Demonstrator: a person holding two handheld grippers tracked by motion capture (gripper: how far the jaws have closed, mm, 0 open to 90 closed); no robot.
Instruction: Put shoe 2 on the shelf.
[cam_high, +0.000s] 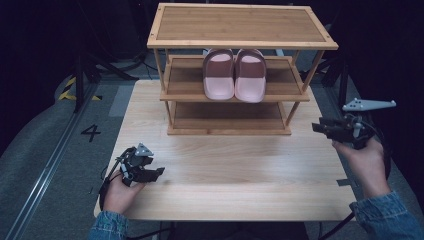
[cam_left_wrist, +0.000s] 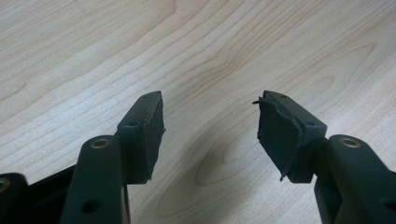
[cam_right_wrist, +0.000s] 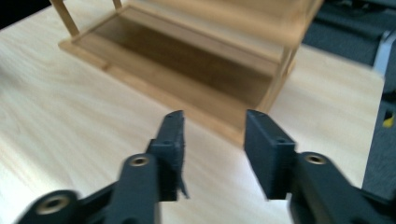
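A three-tier wooden shoe rack (cam_high: 240, 40) stands at the far middle of the table. A pair of pink slippers (cam_high: 234, 74) lies side by side on its middle shelf. My left gripper (cam_high: 159, 173) rests low near the table's front left corner, open and empty; in the left gripper view its worn black pads (cam_left_wrist: 150, 135) hang over bare wood. My right gripper (cam_high: 316, 127) is held above the table's right edge, pointing left toward the rack. It is open with nothing between its jaws, and the right gripper view looks at the rack's bottom shelf (cam_right_wrist: 187, 56).
The light wooden table (cam_high: 225, 175) has bare surface between the rack and the front edge. Grey floor with a painted number 4 (cam_high: 91, 132) lies to the left. Dark stands and cables sit behind the table.
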